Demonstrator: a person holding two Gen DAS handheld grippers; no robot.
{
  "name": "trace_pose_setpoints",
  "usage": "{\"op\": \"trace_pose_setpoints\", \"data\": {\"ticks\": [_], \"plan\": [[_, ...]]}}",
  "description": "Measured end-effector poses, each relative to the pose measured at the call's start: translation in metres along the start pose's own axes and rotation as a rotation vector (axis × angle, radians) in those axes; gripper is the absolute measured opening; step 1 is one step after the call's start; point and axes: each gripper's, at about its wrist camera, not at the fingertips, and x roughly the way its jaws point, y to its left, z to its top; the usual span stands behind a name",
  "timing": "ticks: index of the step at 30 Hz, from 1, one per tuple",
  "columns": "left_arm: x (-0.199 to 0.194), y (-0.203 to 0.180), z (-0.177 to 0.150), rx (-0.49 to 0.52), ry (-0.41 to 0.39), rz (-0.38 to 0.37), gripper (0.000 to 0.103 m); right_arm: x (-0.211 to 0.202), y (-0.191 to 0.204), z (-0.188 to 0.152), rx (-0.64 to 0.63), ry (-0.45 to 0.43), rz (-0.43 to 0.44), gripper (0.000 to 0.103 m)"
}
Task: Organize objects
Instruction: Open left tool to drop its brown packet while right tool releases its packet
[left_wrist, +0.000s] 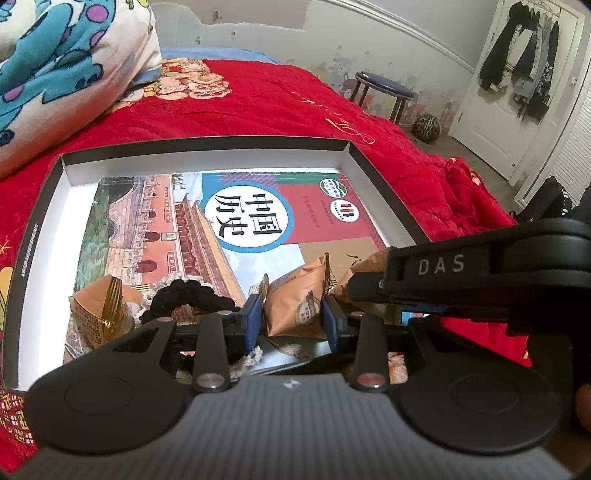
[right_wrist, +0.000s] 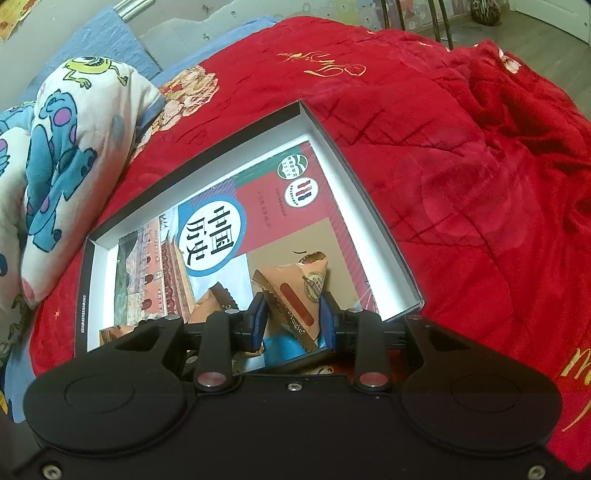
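Observation:
A shallow box (left_wrist: 207, 146) with a black rim and white walls lies on the red bedspread (left_wrist: 277, 99). Inside it lies a history book (left_wrist: 177, 221) with several orange snack packets on top. My left gripper (left_wrist: 293, 317) is shut on one orange packet (left_wrist: 295, 299), which fills the gap between the blue pads. Beside it lie a black hair scrunchie (left_wrist: 192, 295) and another packet (left_wrist: 99, 314). In the right wrist view, my right gripper (right_wrist: 293, 321) is shut on a triangular orange packet (right_wrist: 295, 291) over the book (right_wrist: 221, 221). The right gripper's finger (left_wrist: 369, 288) shows at the right of the left wrist view.
A cartoon-print quilt (left_wrist: 66, 74) is bunched at the box's left. Beyond the bed stand a round stool (left_wrist: 384, 88), a patterned ball (left_wrist: 426, 127) on the floor and a white door (left_wrist: 524, 62) hung with dark clothes. Red bedspread (right_wrist: 480, 184) spreads right of the box (right_wrist: 207, 155).

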Motion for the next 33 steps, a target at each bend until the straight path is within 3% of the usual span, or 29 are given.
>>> {"op": "trace_pose_setpoints", "data": {"ticks": [24,33], "plan": [[0.0034,0.0021,-0.0027,0.011,0.014,-0.022,0.057,0.0011,0.0031,-0.0017,-0.028,-0.002,-0.015,0.030],[0.0012,0.0080,-0.0025,-0.035,0.016,-0.061,0.067,-0.0014,0.0013,-0.0037,-0.003,-0.025,-0.003,0.030]]}}
